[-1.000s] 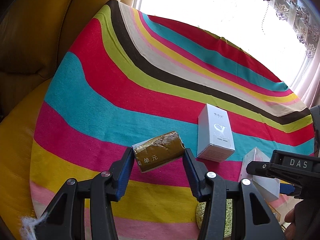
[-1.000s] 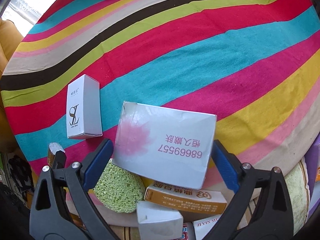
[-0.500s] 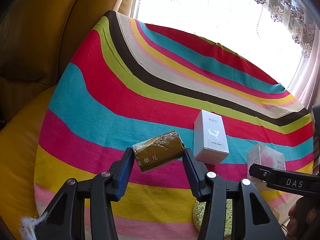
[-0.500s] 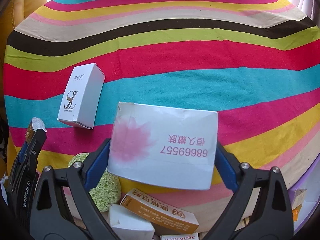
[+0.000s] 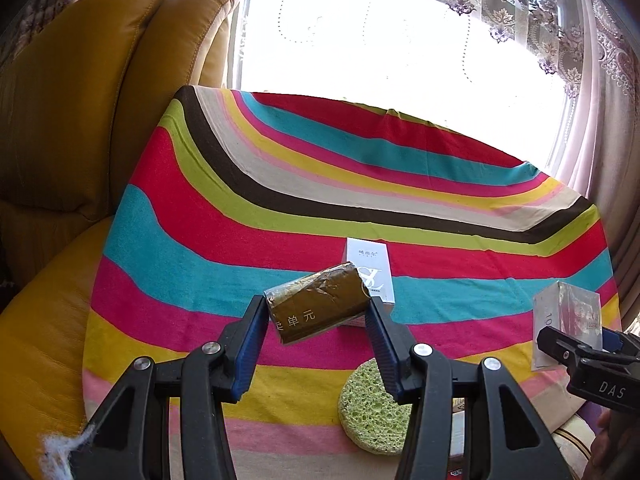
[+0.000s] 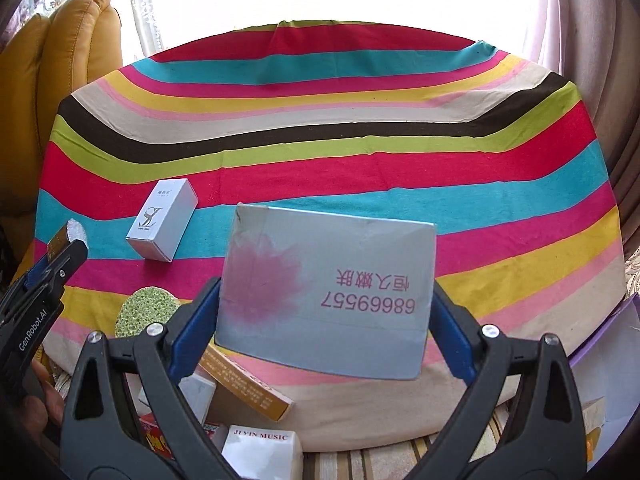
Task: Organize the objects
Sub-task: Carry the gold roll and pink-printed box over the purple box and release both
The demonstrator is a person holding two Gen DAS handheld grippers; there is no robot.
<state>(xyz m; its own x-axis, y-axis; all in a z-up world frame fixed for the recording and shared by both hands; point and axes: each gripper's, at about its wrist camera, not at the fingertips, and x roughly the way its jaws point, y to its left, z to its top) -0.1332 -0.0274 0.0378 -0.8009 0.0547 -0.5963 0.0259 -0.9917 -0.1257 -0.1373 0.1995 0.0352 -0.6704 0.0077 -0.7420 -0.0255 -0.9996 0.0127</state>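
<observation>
My left gripper (image 5: 317, 312) is shut on a brown-and-gold foil packet (image 5: 316, 307) and holds it above the striped tablecloth (image 5: 280, 184). My right gripper (image 6: 326, 306) is shut on a large white box with a pink flower print (image 6: 326, 292), lifted over the table's near edge; the same box shows at the right in the left wrist view (image 5: 566, 326). A small white box with an "SL" logo (image 6: 162, 220) lies on the cloth, partly behind the packet in the left wrist view (image 5: 370, 268). A green sponge (image 5: 370, 408) lies near the front edge.
A yellow leather sofa (image 5: 80, 120) stands left of the table, a bright window with lace curtains (image 5: 400, 32) behind it. Below the table's front edge lie several boxes: an orange one (image 6: 244, 384), a white "JI YIN MUSIC" one (image 6: 262, 450). A purple-edged container (image 6: 608, 344) is at the right.
Both grippers have pulled back and tilted up with their loads, so the whole table, sofa and window now show. The white box with the pink print has risen away from the pile of boxes.
</observation>
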